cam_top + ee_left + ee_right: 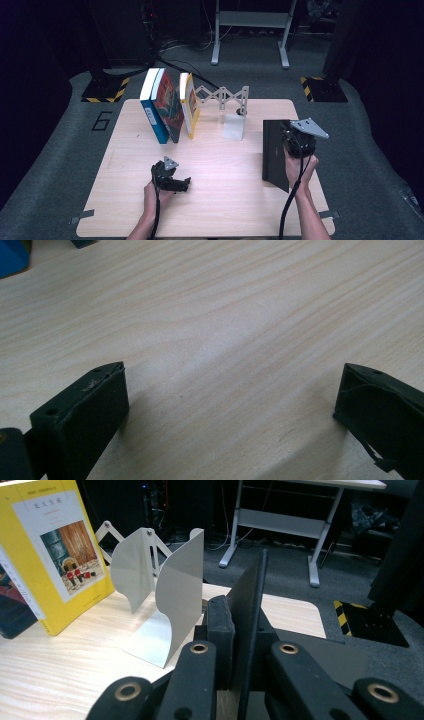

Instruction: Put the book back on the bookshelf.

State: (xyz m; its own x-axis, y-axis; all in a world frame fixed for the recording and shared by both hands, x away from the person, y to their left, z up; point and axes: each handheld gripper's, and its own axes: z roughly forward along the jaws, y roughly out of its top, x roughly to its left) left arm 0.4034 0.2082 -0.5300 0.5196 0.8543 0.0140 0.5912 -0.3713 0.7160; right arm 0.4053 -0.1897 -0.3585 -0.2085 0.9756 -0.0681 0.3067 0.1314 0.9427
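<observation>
1. A pale wooden bench (215, 200) stands on grey carpet in a dark room, with a metal frame at twelve o'clock beyond it.
2. At about eleven o'clock on the bench, three books stand upright in a row: a blue book (151, 107), a red-covered book (167, 107) and a yellow book (189, 105).
3. Just to their right, an expanding metal bookend (231, 107) stands at about twelve o'clock.
4. The right claw (243, 630) is clamped on a thin black book (275, 152), held upright on edge at about three o'clock, well apart from the row.
5. The left claw (230, 400) rests low at about seven o'clock, its jaws spread wide with bare bench between them.
6. In the right gripper view, the black book's edge rises between the jaws, with the bookend and yellow book beyond at ten o'clock.
</observation>
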